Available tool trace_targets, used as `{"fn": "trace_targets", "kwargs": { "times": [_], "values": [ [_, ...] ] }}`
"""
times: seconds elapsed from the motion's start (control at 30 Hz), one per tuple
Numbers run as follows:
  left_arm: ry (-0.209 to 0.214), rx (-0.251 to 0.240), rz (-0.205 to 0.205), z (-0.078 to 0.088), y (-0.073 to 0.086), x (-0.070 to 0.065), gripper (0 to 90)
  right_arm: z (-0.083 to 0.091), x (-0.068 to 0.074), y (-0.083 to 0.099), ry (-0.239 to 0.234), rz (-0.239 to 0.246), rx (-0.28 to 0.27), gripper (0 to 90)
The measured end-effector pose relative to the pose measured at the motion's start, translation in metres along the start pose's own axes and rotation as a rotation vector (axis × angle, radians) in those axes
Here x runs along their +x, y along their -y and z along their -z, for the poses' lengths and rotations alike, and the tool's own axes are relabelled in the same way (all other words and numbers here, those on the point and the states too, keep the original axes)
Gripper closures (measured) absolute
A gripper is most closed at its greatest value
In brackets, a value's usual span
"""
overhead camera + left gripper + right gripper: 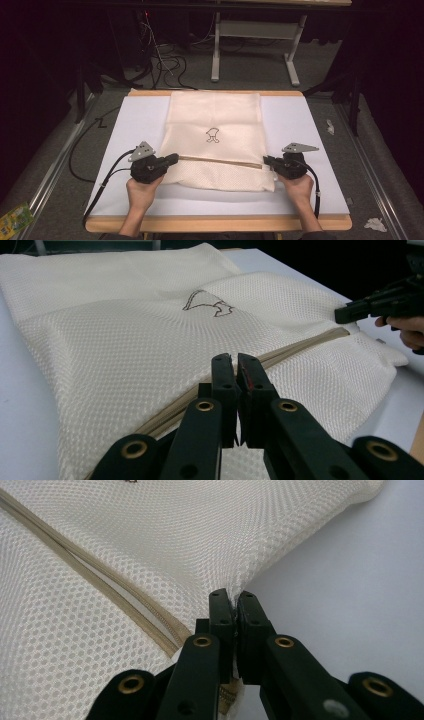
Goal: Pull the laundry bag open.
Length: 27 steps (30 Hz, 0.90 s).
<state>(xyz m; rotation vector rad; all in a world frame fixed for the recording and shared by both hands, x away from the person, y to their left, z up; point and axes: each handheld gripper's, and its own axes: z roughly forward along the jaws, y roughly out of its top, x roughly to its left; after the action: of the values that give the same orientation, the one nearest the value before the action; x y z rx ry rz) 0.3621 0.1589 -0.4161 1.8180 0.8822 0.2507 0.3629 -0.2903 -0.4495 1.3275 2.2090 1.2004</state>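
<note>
Item: cream mesh laundry bag (pixel 215 140), laid flat at the middle of the bench (pixel 310 200), on a white sheet (pixel 300 125). A tan zipper (pixel 220 161) is run across the near part of the bag from side to side. A small dark outline emblem (pixel 213 135) is printed near the centre; what it depicts cannot be made out.

Hidden or cut off: the zipper's left end is covered by the left tongs (pixel 172 159). In the right gripper view the zipper (pixel 100 595) is lost behind the jaws at the bottom edge. The far edge of the bag (pixel 125 315) is cropped in the left gripper view.

Left tongs (pixel 234 360): jaws drawn together with only a thin slit between them, set over the zipper line at the bag's left edge. Whether cloth or the zipper pull is pinched cannot be told.

Right tongs (pixel 232 597): jaws closed on a fold of mesh (pixel 235 580) at the bag's right edge, beside the zipper end; the netting is drawn up into a taut ridge at the tips. These tongs (pixel 266 161) are seen at the right end of the zipper in the high view.
</note>
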Motion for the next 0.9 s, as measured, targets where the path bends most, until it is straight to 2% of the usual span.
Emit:
{"fn": "trace_targets", "kwargs": {
  "times": [0.9],
  "values": [
    [-0.022,-0.008,0.015,0.0083,0.0041,0.0085,87.2,0.0008,0.0004,-0.001,0.004,0.003,0.004,88.5]
  ]
}}
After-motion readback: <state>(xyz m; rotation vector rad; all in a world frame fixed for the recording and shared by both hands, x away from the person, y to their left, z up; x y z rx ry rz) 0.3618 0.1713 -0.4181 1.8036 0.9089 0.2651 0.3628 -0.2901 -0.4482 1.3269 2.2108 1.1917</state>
